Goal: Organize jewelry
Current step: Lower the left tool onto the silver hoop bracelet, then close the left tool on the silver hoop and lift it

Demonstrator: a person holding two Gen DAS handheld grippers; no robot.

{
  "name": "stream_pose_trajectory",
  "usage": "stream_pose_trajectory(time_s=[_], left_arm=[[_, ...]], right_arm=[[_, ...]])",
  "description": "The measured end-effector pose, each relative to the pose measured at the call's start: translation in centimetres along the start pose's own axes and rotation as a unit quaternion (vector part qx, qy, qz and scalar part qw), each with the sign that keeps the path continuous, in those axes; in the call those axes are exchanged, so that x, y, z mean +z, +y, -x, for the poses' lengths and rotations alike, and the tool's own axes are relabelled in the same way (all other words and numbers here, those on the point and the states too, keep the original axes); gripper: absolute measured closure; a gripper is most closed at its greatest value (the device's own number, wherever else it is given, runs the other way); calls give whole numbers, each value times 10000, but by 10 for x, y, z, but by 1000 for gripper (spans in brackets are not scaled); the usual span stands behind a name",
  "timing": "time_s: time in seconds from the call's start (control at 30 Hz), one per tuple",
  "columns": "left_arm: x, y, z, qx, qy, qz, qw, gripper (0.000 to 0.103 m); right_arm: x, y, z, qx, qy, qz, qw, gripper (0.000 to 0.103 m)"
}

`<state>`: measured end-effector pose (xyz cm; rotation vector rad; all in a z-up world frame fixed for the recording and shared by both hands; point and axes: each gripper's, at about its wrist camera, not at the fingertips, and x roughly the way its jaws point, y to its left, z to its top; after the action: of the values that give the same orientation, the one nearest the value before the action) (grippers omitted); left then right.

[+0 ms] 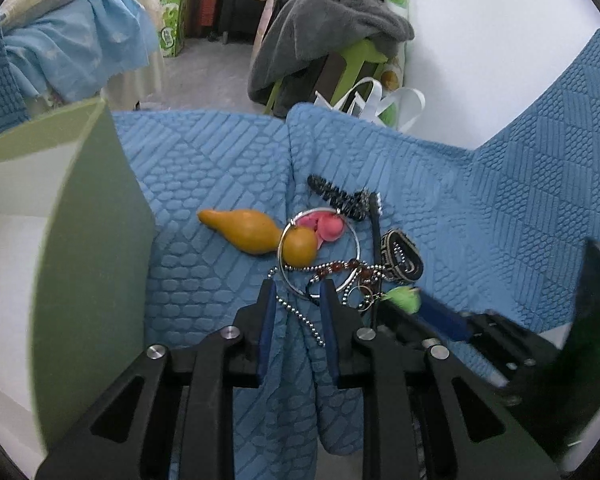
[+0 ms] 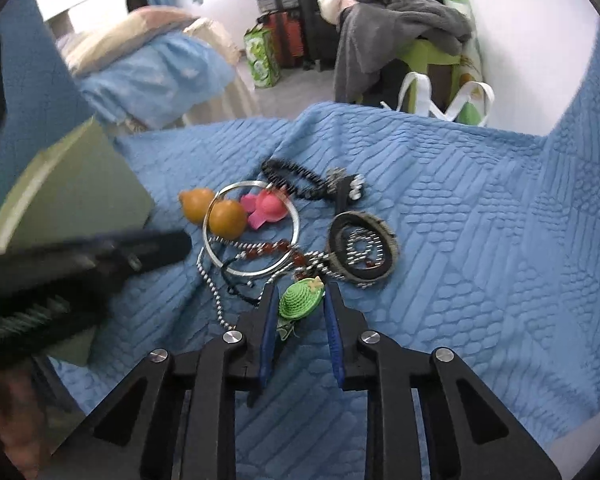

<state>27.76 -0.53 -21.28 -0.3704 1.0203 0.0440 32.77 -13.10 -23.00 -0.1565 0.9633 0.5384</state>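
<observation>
A heap of jewelry lies on the blue quilted cover (image 1: 204, 184): a silver bangle (image 1: 357, 240), an orange gourd charm (image 1: 244, 230), a pink piece (image 1: 328, 226), a ball chain (image 1: 300, 312), red beads (image 1: 336, 267), a black spiral hair tie (image 1: 332, 194) and a woven bracelet (image 1: 402, 256). My left gripper (image 1: 298, 292) is open over the ball chain, just short of the bangle. My right gripper (image 2: 300, 294) has its jaws on either side of a green hat-shaped clip (image 2: 302, 298) and appears closed on it. The bangle (image 2: 212, 224) and woven bracelet (image 2: 392, 248) show beyond it.
A green box (image 1: 96, 240) with a white inside stands open at the left, close to the heap. The left gripper's body (image 2: 80, 260) crosses the left of the right wrist view. Beyond the cover are a floor, a clothes-draped green stool (image 1: 356, 56) and bags.
</observation>
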Motion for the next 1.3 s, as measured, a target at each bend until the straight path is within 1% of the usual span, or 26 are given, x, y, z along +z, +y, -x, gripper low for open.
stream_pose_trajectory(time_s=[0.13,0.2,0.33,0.43,0.53,0.73,0.87,1.03,1.3], left_arm=[[-1,3,-15,146,83,119,9998,80],[-3,5,-19,269,39,188,9995,80],[-3,7,-25,350,9,319,9989,80],[-1,5,-28,345,14,291,9990,80],[0,-1,-31,451,-60,159,9988,81],[4,-5,-32,639,-282,102,9975,95],[6,-8,-19,586,-474,28,9972,99],[4,-11,-4,461,-546,-3,9974,100],[2,-21,23,366,-762,-240,9961,100]], right_arm=[[2,-13,7,108,-127,-326,9993,82],[2,-15,7,114,-110,-366,9992,82],[1,-18,7,151,-118,-432,9989,82],[1,-22,7,181,-111,-498,9985,82],[1,-26,7,219,-110,-593,9979,82],[0,-29,6,253,-112,-640,9976,82],[-1,-31,7,240,-119,-657,9975,82],[-2,-31,9,221,-126,-651,9976,82],[-3,-30,14,151,-179,-638,9977,82]])
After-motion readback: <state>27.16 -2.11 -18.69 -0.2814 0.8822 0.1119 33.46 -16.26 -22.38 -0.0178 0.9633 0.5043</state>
